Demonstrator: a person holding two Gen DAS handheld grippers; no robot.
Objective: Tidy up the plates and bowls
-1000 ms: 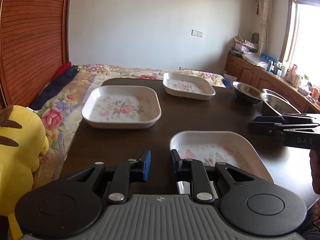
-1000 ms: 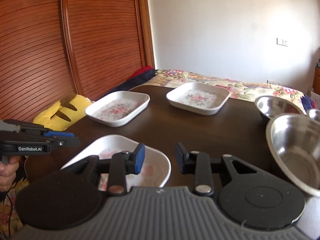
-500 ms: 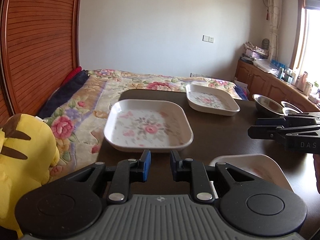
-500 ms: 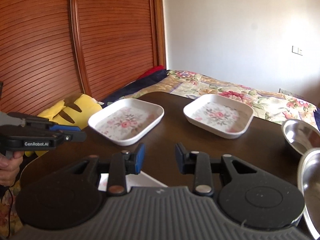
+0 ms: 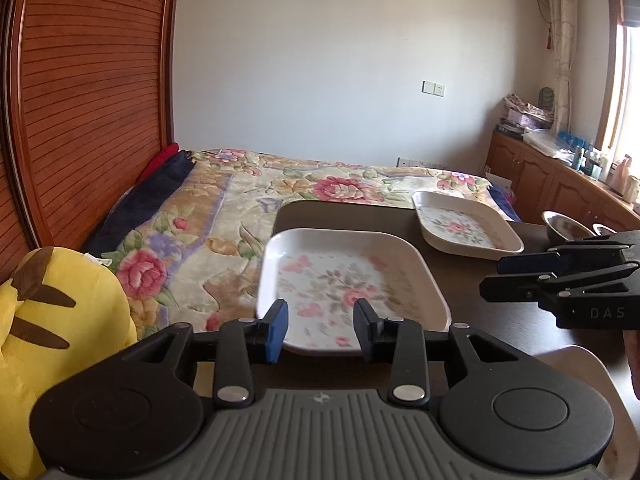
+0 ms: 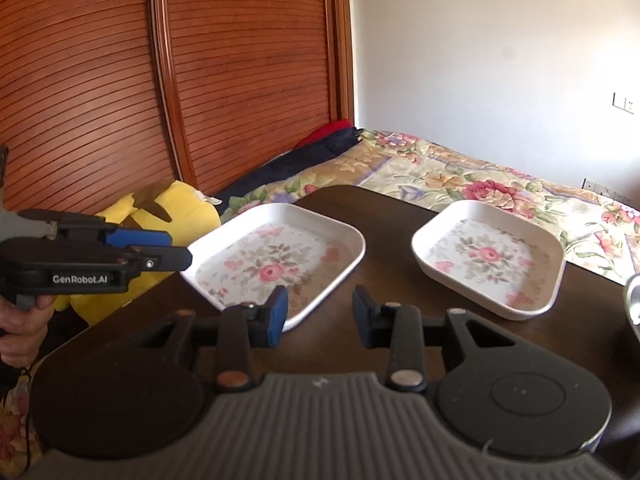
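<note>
White plate (image 5: 352, 280) near table (image 6: 384, 216) edge — left gripper (image 5: 320, 330) open, just short.

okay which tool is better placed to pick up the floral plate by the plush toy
Left. The left tool is open and lined up with the near rim of that plate; the right tool sits off to its side.

Dark table (image 6: 384, 216) bearing floral plates (image 6: 276, 264), bowls (image 5: 566, 226)

Two floral plates (image 6: 276, 260) (image 6: 490, 258) apart on dark table (image 6: 384, 216), behind right gripper's (image 6: 320, 310) parted empty jaws.
</note>
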